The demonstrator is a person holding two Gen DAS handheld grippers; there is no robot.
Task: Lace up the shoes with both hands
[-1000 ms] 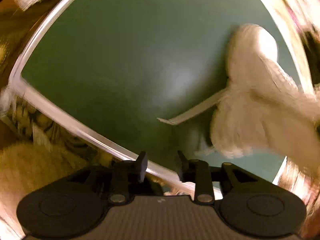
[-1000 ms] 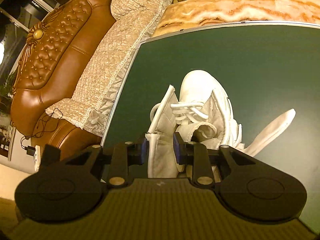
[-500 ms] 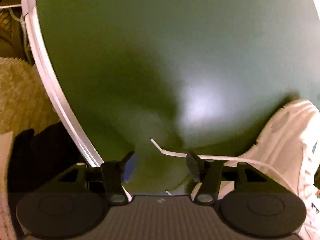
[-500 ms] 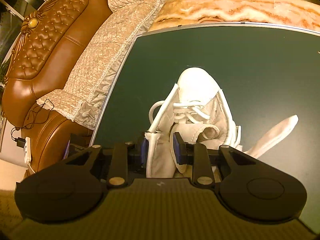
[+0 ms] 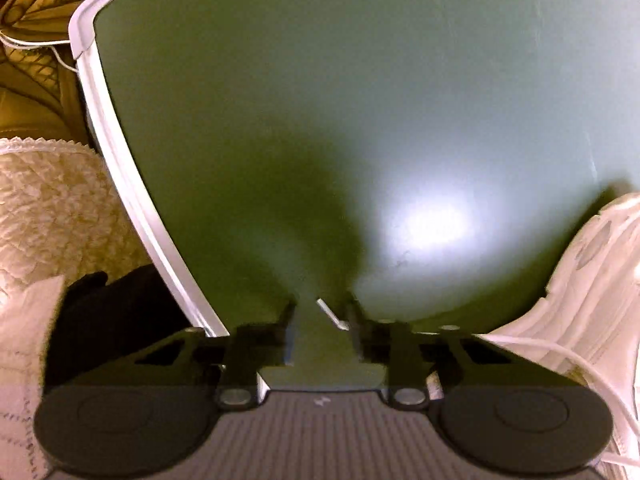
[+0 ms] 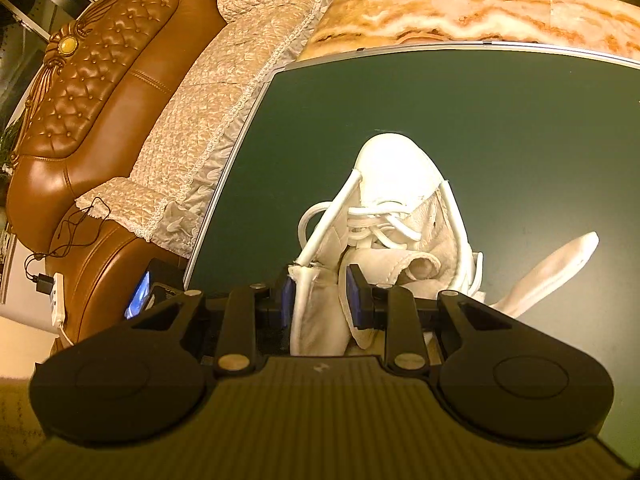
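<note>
A white sneaker (image 6: 394, 168) lies on the green board (image 6: 500, 120), toe pointing away, its lace (image 6: 376, 220) crossed through the lower eyelets. My right gripper (image 6: 320, 284) is shut on the pale left flap of the shoe's upper near the collar. In the left wrist view the sneaker (image 5: 592, 280) shows at the right edge. One lace strand (image 5: 560, 350) runs from it behind the right finger, and its tip (image 5: 330, 314) pokes up between the jaws. My left gripper (image 5: 320, 308) is closing, with a narrow gap still showing and the tip against its right finger.
A flat white strip (image 6: 556, 268) lies right of the shoe. The board's white frame (image 5: 132, 200) runs along the left. A brown leather sofa (image 6: 100, 100) with a lace cover (image 6: 248, 60) stands beyond it. A marble tabletop (image 6: 460, 12) lies behind.
My left gripper swung left and down off the shoe, opened wide over the lace end, then narrowed around it. My right gripper kept still, holding the shoe's flap.
</note>
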